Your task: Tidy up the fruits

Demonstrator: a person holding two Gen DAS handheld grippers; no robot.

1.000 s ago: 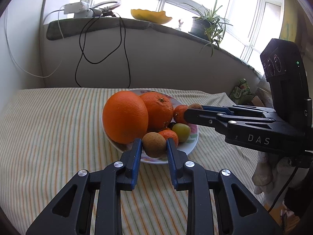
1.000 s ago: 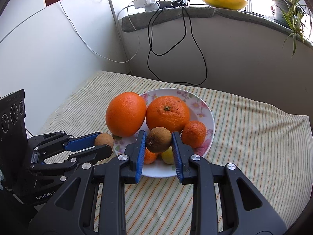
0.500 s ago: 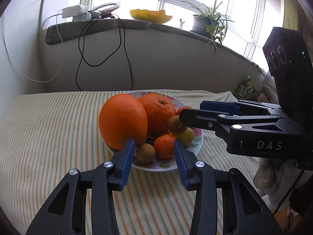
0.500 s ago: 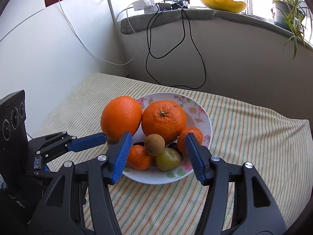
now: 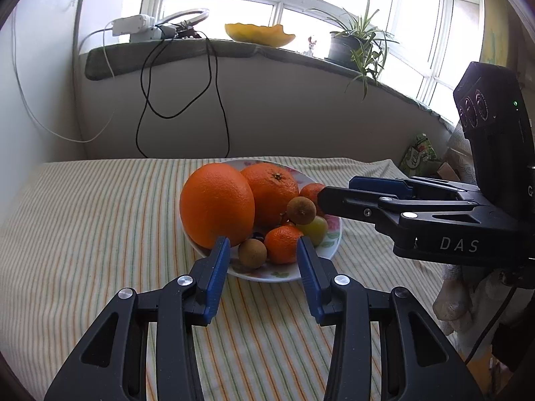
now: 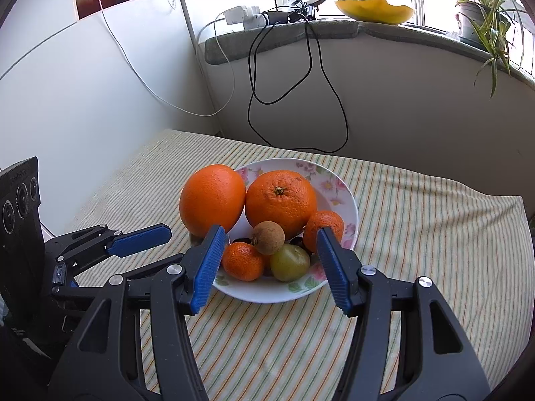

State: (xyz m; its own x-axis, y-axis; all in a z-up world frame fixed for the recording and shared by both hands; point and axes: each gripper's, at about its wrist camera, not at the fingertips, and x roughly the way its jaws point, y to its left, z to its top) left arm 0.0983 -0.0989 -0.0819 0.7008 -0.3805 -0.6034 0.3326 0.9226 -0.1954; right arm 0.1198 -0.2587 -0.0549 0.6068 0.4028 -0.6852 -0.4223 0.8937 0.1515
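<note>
Glossy plate (image 6: pixel 337 197) — matt striped cloth (image 6: pixel 418 234).

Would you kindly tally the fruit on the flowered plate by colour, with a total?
Orange: 4 (large orange, second orange, mandarin, second mandarin)
Brown: 2 (brown fruit, second brown fruit)
Green: 1 (green fruit)
Total: 7 clearly visible on the plate; a dark item underneath is too hidden to count.

Striped cloth-covered table (image 6: pixel 418 234), floral plate (image 6: pixel 337 193)
</note>
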